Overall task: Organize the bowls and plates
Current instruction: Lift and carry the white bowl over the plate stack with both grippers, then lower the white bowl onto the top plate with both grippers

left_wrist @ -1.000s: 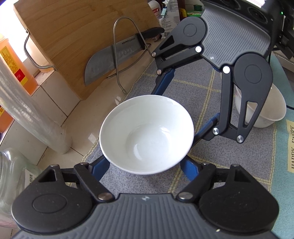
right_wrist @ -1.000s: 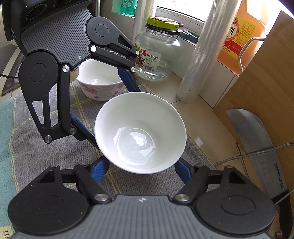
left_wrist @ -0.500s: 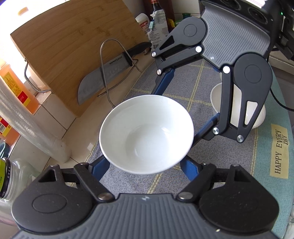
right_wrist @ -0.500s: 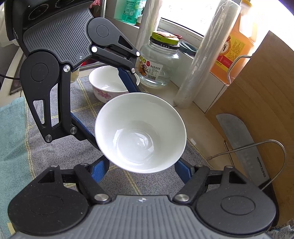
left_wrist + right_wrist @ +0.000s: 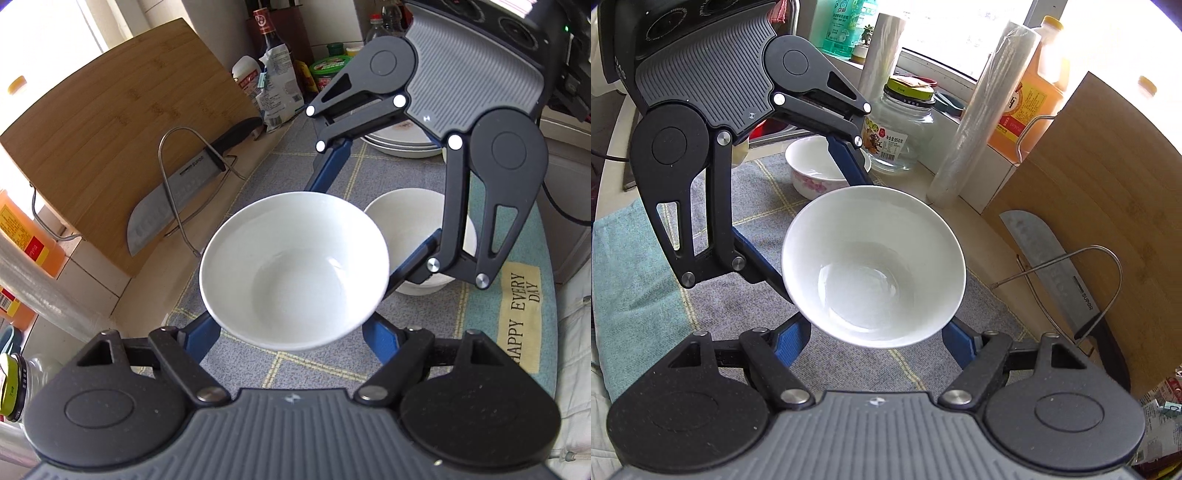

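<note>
A plain white bowl (image 5: 293, 271), glossy and empty, is held above the grey checked cloth (image 5: 399, 177) on the desk, its mouth facing up with a slight tilt toward each camera. Both the left gripper (image 5: 291, 328) and right gripper (image 5: 875, 332) have their blue fingers (image 5: 199, 338) closed against its outer wall from opposite sides (the contact points sit under the bowl, hidden). Behind the right gripper's linkage, a second white bowl (image 5: 406, 210) is partly covered.
</note>
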The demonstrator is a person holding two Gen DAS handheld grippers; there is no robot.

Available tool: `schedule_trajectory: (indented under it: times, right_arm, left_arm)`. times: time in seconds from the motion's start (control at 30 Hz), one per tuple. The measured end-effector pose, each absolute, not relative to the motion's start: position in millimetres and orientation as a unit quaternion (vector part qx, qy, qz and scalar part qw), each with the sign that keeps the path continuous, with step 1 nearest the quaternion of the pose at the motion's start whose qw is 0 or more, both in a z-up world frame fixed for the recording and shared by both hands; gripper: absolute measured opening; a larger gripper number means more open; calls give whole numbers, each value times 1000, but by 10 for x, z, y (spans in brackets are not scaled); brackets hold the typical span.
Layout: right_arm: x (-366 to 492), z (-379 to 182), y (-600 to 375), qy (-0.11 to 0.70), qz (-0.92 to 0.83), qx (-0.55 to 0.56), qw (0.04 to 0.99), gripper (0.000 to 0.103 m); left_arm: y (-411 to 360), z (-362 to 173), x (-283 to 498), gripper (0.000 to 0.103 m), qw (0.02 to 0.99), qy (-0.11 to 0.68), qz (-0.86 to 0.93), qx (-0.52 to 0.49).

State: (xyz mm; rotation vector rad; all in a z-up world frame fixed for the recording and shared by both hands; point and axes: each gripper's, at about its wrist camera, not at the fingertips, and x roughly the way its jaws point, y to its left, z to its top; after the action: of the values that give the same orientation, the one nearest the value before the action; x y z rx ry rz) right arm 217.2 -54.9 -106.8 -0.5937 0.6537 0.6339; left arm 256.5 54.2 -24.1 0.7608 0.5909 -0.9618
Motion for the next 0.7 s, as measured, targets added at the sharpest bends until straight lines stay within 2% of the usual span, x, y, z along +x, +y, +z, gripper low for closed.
schedule_trajectory:
  times: [0.47, 0.7]
  right_arm:
    - [1773, -1036, -989, 337, 238, -270, 870, 82]
    - [1674, -1152, -1114, 366, 227, -254, 866, 82]
  left_arm:
    - [44, -185, 2382, 83, 750, 245, -499, 357]
    - [-123, -304, 2315, 83, 732, 256, -525, 351]
